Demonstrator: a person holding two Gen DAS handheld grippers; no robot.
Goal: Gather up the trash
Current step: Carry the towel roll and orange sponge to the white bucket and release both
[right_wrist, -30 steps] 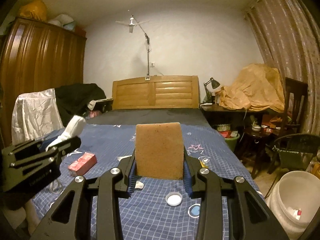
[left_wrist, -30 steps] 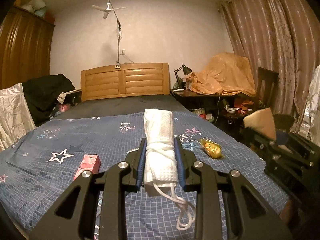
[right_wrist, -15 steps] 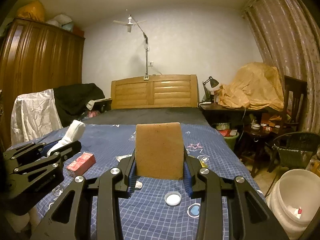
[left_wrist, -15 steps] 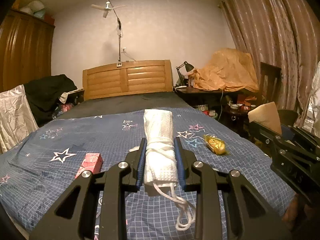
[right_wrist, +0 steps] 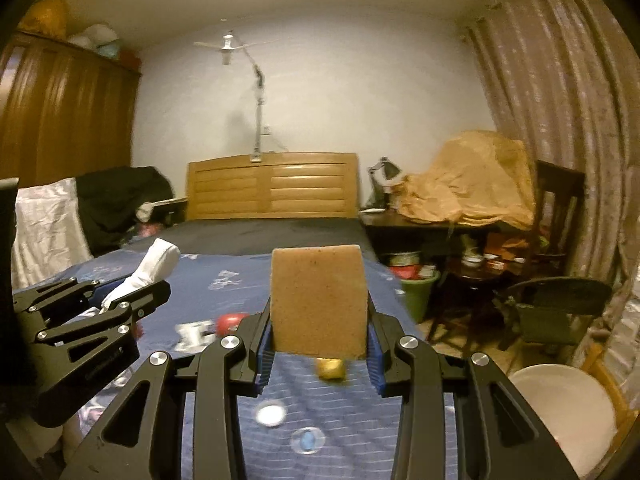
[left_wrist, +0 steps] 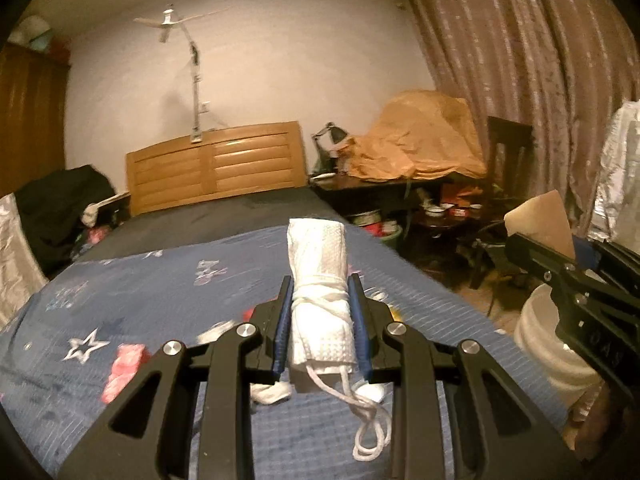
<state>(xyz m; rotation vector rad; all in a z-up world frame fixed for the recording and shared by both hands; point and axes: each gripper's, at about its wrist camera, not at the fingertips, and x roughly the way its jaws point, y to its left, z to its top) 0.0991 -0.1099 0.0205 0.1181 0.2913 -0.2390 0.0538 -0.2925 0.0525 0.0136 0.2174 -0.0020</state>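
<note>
My left gripper (left_wrist: 320, 292) is shut on a rolled white cloth (left_wrist: 318, 264) bound with white cord, and loops of the cord dangle below it. It hangs above the blue star-print bed (left_wrist: 160, 296). My right gripper (right_wrist: 320, 320) is shut on a flat brown sponge-like piece (right_wrist: 320, 300), held upright over the bed's right side. Each gripper shows in the other's view: the right gripper (left_wrist: 560, 256) with its brown piece (left_wrist: 540, 220), the left gripper (right_wrist: 120, 296) with its white roll (right_wrist: 156, 264). A white bucket (right_wrist: 560, 412) stands on the floor at the lower right.
Loose bits lie on the bed: a yellow wrapper (right_wrist: 330, 368), a white cap (right_wrist: 272, 414), a clear lid (right_wrist: 308, 440), a red box (left_wrist: 124, 368), a white wad (left_wrist: 272, 392). A green bin (right_wrist: 418, 292), a dark chair (right_wrist: 552, 308) and a cluttered desk (left_wrist: 400, 184) crowd the right.
Both grippers have swung right and a little up, still holding their loads. The white bucket has come into the left wrist view and looms larger in the right one.
</note>
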